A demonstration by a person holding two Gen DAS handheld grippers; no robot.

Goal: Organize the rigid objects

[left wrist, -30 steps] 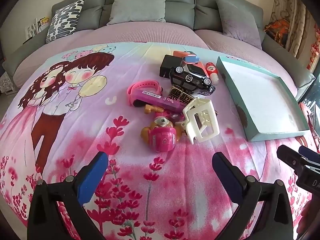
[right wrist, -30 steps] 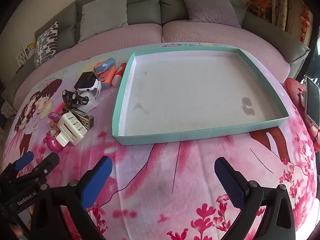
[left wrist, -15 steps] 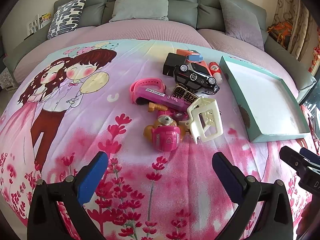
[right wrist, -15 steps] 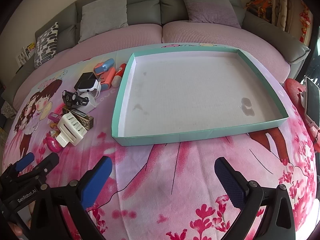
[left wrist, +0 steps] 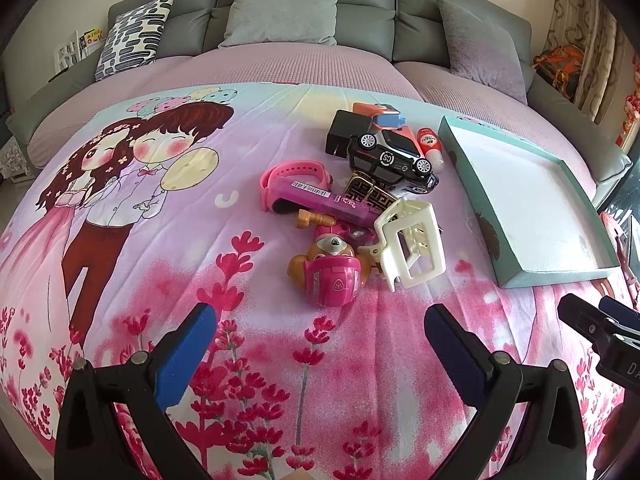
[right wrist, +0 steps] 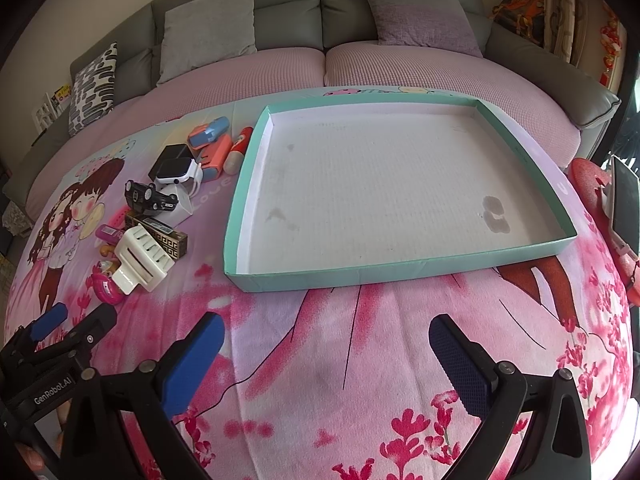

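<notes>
A pile of small rigid objects lies on the cartoon bedspread: a pink helmeted dog toy (left wrist: 329, 274), a white plastic clip (left wrist: 412, 248), a magenta tube (left wrist: 320, 199), a pink watch band (left wrist: 296, 172), a black toy car (left wrist: 394, 162) and an orange toy (left wrist: 384, 118). A shallow teal tray (right wrist: 240, 216) with a white floor lies right of the pile and holds nothing. My left gripper (left wrist: 318, 334) is open, just short of the dog toy. My right gripper (right wrist: 326, 346) is open, short of the tray's near wall.
A grey sofa with cushions (left wrist: 280, 4) runs along the back behind a mauve cover. A smartwatch on a white stand (right wrist: 178, 172) sits in the pile. A phone on a red stand (right wrist: 624, 204) is at the right edge. The left gripper also shows in the right wrist view (right wrist: 68, 328).
The left wrist view has crept slightly forward toward the pile. The right gripper has barely moved. Both stay open and nothing on the bed has shifted.
</notes>
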